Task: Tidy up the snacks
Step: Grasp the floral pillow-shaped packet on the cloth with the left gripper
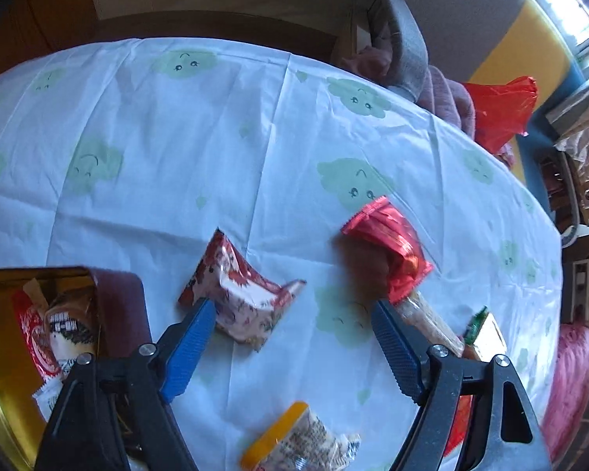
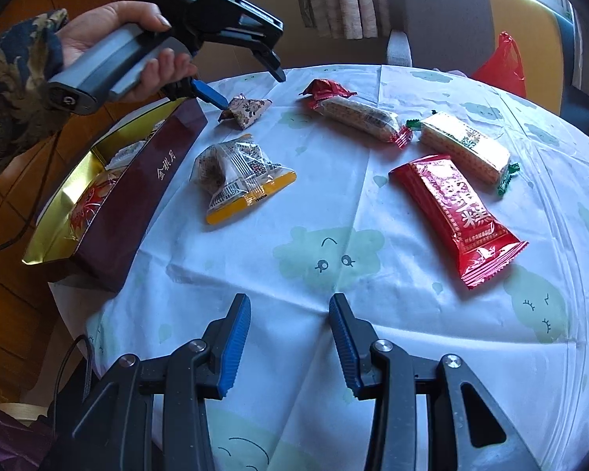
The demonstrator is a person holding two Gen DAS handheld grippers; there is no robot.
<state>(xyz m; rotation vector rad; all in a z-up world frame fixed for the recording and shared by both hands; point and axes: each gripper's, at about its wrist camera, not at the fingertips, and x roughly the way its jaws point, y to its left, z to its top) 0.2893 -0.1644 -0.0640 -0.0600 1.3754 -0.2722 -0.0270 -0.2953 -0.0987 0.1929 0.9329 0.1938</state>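
Note:
Several wrapped snacks lie on the round table. My left gripper (image 1: 290, 306) is open, low over a small floral-patterned packet (image 1: 241, 300); one blue fingertip (image 2: 212, 96) touches that packet (image 2: 247, 110). Next to it lie a clear packet with yellow ends (image 2: 241, 178), a red-ended cracker bar (image 2: 357, 114), a green-ended bar (image 2: 463, 145) and a red packet with white characters (image 2: 457, 216). My right gripper (image 2: 290, 302) is open and empty above the table's front part. A maroon box with gold lining (image 2: 137, 192) holds several snacks at the left edge.
The table wears a white cloth with green cloud faces (image 2: 326, 255). A grey chair (image 1: 404, 35) and a red plastic bag (image 1: 498, 110) stand beyond the far edge. The person's hand (image 2: 110, 39) holds the left gripper's handle. Wooden floor lies to the left.

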